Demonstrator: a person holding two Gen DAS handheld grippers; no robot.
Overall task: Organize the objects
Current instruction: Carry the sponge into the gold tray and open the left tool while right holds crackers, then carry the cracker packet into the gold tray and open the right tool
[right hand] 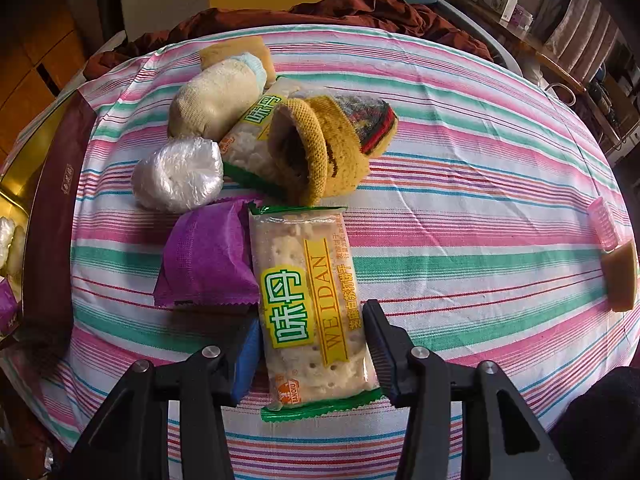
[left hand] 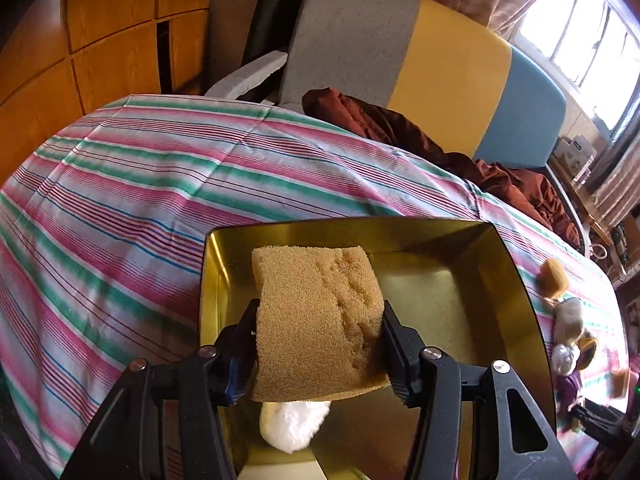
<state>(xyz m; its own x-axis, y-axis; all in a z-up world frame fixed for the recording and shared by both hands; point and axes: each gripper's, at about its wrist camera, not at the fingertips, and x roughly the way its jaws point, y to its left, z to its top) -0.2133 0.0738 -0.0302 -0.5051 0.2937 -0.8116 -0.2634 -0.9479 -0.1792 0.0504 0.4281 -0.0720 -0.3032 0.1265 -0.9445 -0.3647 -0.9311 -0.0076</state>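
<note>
With a white bundle (left hand: pixel 294 426) already lying in the gold tin (left hand: pixel 516 280), the left gripper (left hand: pixel 318 354) is clamping a sponge (left hand: pixel 316 320) over it while the right gripper (right hand: pixel 312 354) is closing on a cracker pack (right hand: pixel 310 304) low in its frame, leaving socks (right hand: pixel 218 98), a purple packet (right hand: pixel 206 260) and other items above it unsorted.

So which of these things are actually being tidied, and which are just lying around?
Being tidied:
sponge in the left tool, over the gold box
cracker packet in the right tool
purple packet
rolled socks

Lying around:
striped cloth
brown blanket
chair
</note>
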